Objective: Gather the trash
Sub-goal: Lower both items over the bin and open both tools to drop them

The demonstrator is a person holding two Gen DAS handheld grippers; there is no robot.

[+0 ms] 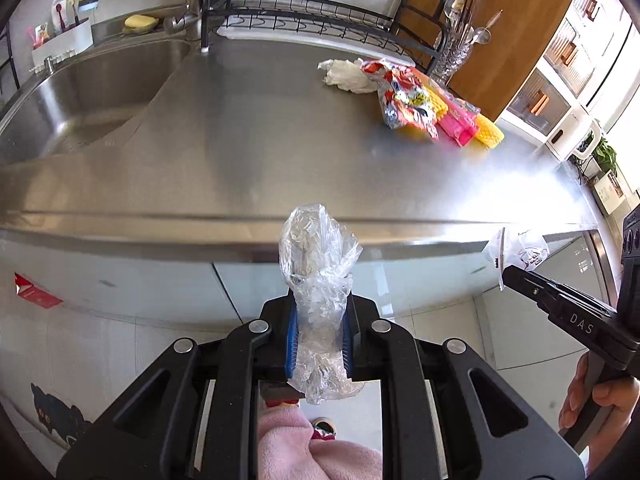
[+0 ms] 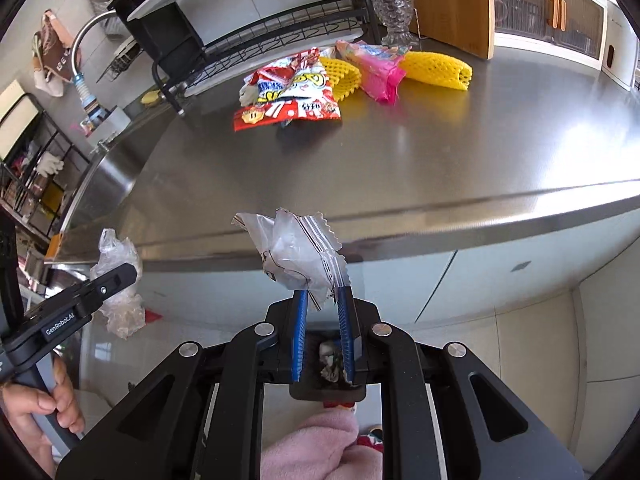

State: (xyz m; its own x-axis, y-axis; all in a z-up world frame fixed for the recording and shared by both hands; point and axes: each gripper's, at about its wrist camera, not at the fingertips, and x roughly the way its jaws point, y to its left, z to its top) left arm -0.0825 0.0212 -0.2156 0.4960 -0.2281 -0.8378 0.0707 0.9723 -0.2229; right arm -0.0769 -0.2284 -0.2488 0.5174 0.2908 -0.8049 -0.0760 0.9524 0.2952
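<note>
My left gripper (image 1: 319,300) is shut on a crumpled clear plastic bag (image 1: 316,264), held in front of the steel counter's edge (image 1: 240,224); it also shows in the right wrist view (image 2: 118,280). My right gripper (image 2: 322,294) is shut on a clear and white wrapper (image 2: 296,254), also off the counter's front edge; this wrapper shows in the left wrist view (image 1: 516,250). On the counter lie a red snack bag (image 2: 288,92), a pink wrapper (image 2: 378,68), yellow foam nets (image 2: 438,70) and a white crumpled tissue (image 1: 348,74).
A sink (image 1: 92,92) is at the left. A black dish rack (image 1: 304,20) and a glass utensil holder (image 1: 456,52) stand at the back of the counter. A wooden board (image 2: 452,4) leans at the back right. White cabinets are below the counter.
</note>
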